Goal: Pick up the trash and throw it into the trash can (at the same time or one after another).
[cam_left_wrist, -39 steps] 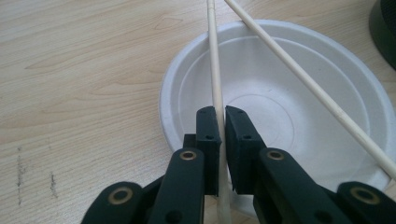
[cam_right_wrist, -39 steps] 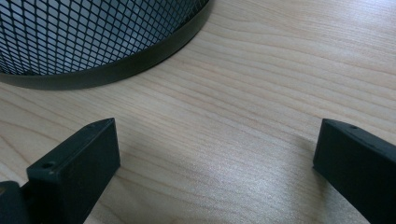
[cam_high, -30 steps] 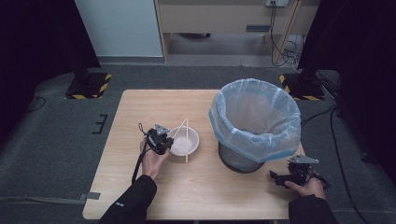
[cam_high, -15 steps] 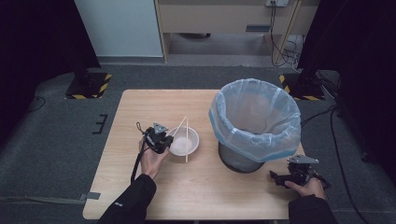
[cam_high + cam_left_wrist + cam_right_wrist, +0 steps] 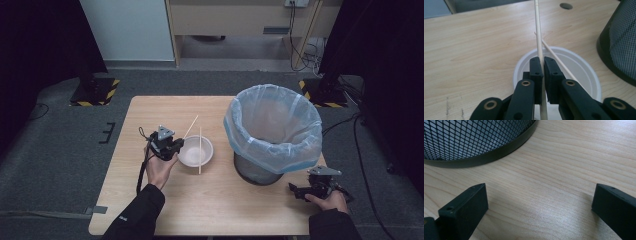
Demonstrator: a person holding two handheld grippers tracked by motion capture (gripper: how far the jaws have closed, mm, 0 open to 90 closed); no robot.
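The left tool point(image 5: 541, 67) has its black jaws pinched tight on a chopstick point(image 5: 538, 32), a thin, pale, round wooden stick that runs straight up between the pads and on past them over the table point(image 5: 474, 37). In the high view the left tool point(image 5: 172, 148) sits at the left rim of a bowl point(image 5: 196, 151), and the held chopstick point(image 5: 190, 127) slants away from it toward the far edge of the table point(image 5: 165, 210). The bowl point(image 5: 584, 75) is white, shallow and round, plain inside, and lies near the middle of the table, somewhat toward its left edge. A second chopstick point(image 5: 559, 62), just as pale and slim, rests across the bowl, passing behind the jaws in the left gripper view; in the high view this second chopstick point(image 5: 200, 150) lies across the bowl with its near end past the rim.

The right tool point(image 5: 540, 207) stands with its jaws wide apart, nothing between them, just above bare wood. In the high view the right tool point(image 5: 295, 190) is near the table's near right corner, beside the foot of a black mesh bin point(image 5: 255, 172) lined with a light blue bag point(image 5: 272, 125).
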